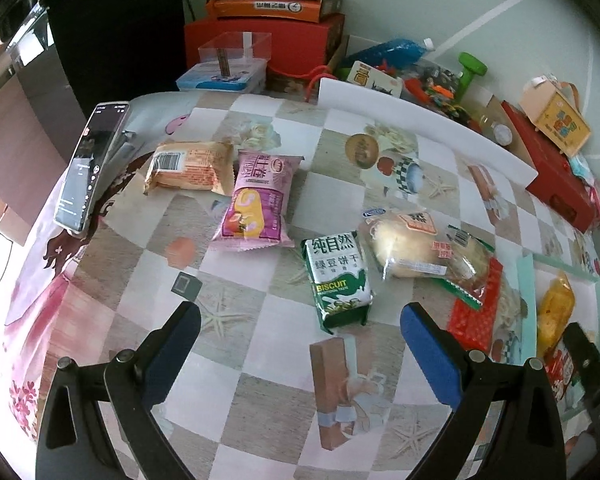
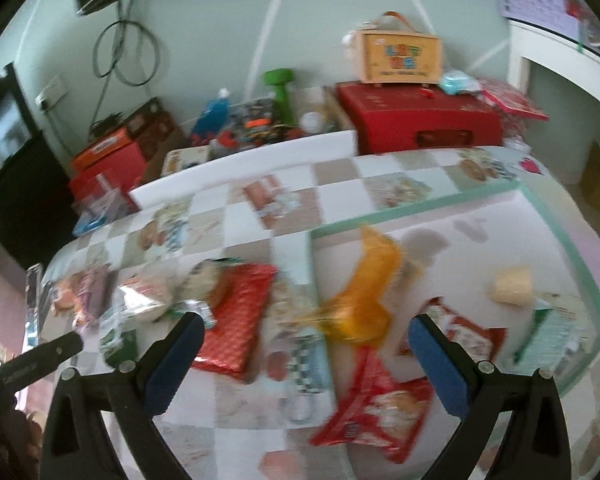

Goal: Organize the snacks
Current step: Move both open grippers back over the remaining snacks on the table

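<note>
Snack packs lie on a checked tablecloth. In the left wrist view my left gripper (image 1: 300, 320) is open and empty, just in front of a green biscuit pack (image 1: 340, 280). A clear-wrapped bun (image 1: 408, 246), a pink pack (image 1: 256, 204) and an orange-brown pack (image 1: 188, 166) lie farther off. In the blurred right wrist view my right gripper (image 2: 306, 330) is open and empty above an orange bag (image 2: 364, 296), a red bag (image 2: 376, 404) and a red patterned pack (image 2: 240, 312). A pale yellow snack (image 2: 510, 290) sits on a white mat with a green border (image 2: 560, 248).
A phone (image 1: 88, 168) leans at the table's left edge. A white board (image 1: 420, 120) stands along the back edge. Behind it lie red boxes (image 1: 260, 46), a green dumbbell (image 1: 470, 68) and toys. The right gripper's finger shows at the left view's right edge (image 1: 588, 364).
</note>
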Demonstrator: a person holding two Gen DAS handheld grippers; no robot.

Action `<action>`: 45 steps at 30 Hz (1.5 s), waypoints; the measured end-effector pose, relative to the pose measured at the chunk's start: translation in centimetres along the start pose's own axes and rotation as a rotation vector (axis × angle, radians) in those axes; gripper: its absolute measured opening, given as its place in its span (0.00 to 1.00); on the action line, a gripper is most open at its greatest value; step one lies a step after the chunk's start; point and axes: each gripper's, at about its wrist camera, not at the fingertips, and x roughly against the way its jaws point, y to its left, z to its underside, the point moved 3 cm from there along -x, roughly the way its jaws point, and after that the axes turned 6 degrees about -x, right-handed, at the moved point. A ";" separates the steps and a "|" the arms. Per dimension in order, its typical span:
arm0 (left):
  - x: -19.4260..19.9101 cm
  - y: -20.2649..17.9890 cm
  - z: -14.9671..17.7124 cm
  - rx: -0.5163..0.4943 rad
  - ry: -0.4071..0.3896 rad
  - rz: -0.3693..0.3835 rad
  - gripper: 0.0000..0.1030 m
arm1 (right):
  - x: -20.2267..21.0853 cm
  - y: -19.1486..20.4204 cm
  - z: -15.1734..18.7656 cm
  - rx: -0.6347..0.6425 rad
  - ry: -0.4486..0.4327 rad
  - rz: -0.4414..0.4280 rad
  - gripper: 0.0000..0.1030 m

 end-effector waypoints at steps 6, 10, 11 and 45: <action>-0.4 1.2 -0.3 0.011 0.005 0.013 0.97 | -1.0 3.6 1.3 0.079 0.024 -0.051 1.00; -1.1 2.0 -0.2 0.014 0.019 0.016 0.97 | -2.0 5.0 2.2 0.117 0.049 -0.072 1.00; -1.2 2.1 -0.1 0.017 0.022 0.021 0.97 | -2.2 5.2 2.4 0.123 0.054 -0.070 1.00; -8.7 -1.4 -1.4 -0.136 0.047 0.031 0.97 | -10.2 5.4 4.2 0.199 0.131 0.077 1.00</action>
